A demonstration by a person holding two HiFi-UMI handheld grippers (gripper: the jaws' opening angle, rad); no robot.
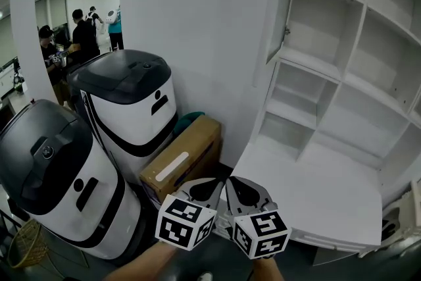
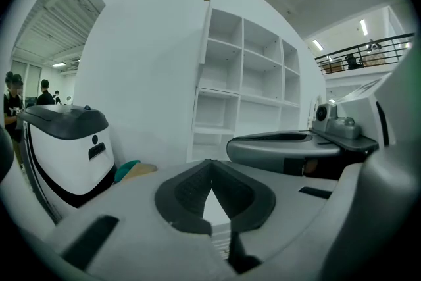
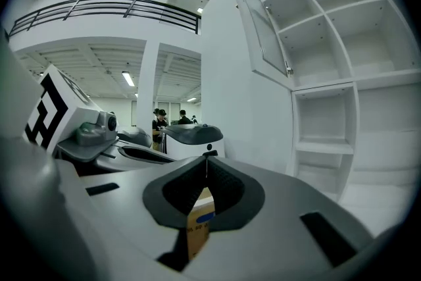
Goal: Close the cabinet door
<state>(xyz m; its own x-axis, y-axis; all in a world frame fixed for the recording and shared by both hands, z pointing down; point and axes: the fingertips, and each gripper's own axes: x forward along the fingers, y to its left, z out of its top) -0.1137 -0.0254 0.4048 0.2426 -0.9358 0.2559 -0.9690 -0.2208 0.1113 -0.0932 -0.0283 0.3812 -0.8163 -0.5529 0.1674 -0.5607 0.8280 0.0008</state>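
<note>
Clenched, empty fingers of the left gripper (image 2: 211,161) and right gripper (image 3: 208,156) point toward the white cabinet (image 1: 342,85), whose upper cabinet door (image 3: 263,29) stands open.

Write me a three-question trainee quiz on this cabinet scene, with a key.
1. True or false: the cabinet door is shut.
2. What brown thing lies on the floor left of the cabinet?
3. The left tool and right tool are: A both shut, empty; B both open; C shut on the door.
Key: 1 false, it stands open. 2 the cardboard box. 3 A.
</note>
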